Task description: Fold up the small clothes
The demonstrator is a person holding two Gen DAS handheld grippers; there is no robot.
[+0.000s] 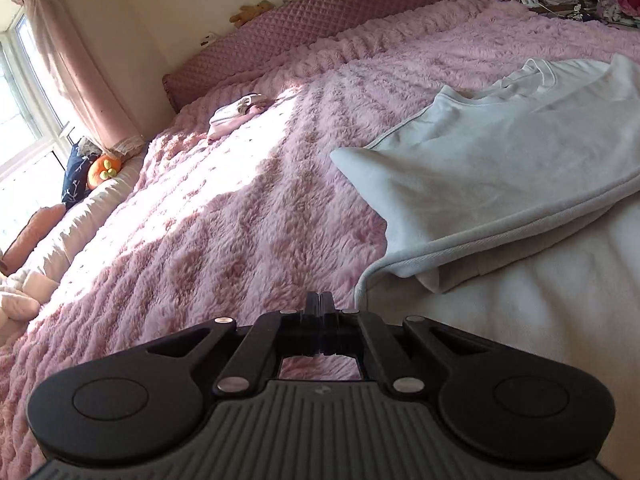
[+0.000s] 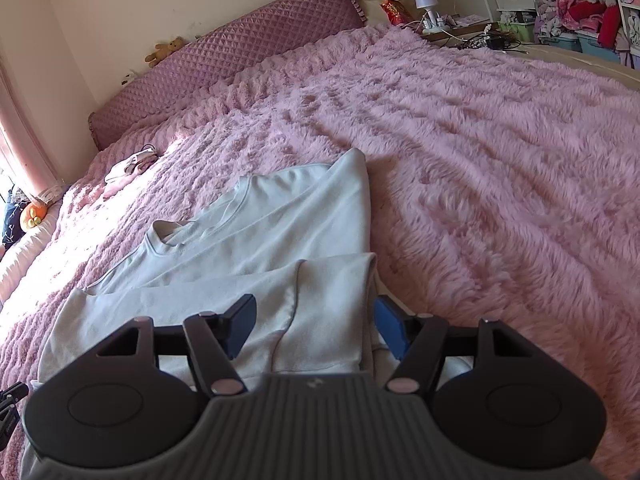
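A white long-sleeved top (image 1: 500,168) lies partly folded on the pink fluffy bedspread (image 1: 240,220), its neckline toward the headboard. My left gripper (image 1: 320,300) is shut with nothing between its fingers, just left of the top's near hem edge. In the right wrist view the same white top (image 2: 280,232) spreads out ahead, a folded sleeve lying across its near part. My right gripper (image 2: 316,320) stands open above that folded part, the cloth showing between the blue pads without being pinched.
A small folded pink and white garment (image 1: 236,116) lies far off near the quilted headboard (image 2: 224,56). Pillows and an orange toy (image 1: 104,170) sit by the window at the left. A cluttered side table (image 2: 460,28) and shelves stand at the far right.
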